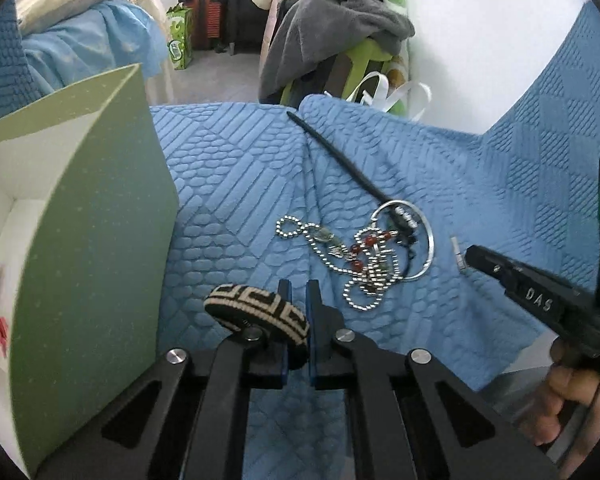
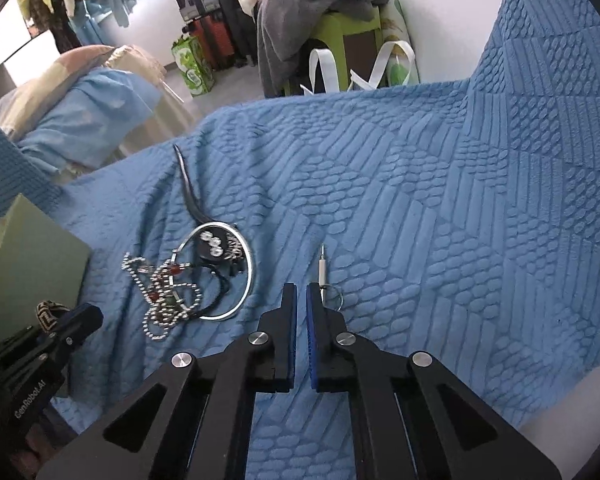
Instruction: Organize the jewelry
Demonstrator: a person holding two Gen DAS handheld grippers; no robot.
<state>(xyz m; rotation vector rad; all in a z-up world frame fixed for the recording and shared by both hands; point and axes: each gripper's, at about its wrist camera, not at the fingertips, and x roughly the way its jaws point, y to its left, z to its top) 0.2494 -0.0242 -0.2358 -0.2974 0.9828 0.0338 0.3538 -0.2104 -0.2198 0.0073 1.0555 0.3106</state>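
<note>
- The left claw (image 1: 296, 300) carries a woven black-and-cream bracelet (image 1: 256, 316) looped over one finger, its jaws nearly pressed together, with the green box (image 1: 96, 240) standing open just to its left.
- The right claw (image 2: 301, 300), nearly closed on nothing, hovers beside a small silver pin (image 2: 322, 268), which points away along the blue bedspread (image 2: 420, 208).
- The tangled chains (image 2: 168, 296) lie between both claws.

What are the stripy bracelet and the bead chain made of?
The bracelet looks like woven cloth: matte, black-and-cream threads in a key pattern. The bead chain seems to be shiny silver metal; its tiny balls glint. Real silver or steel, I can't tell.
</note>
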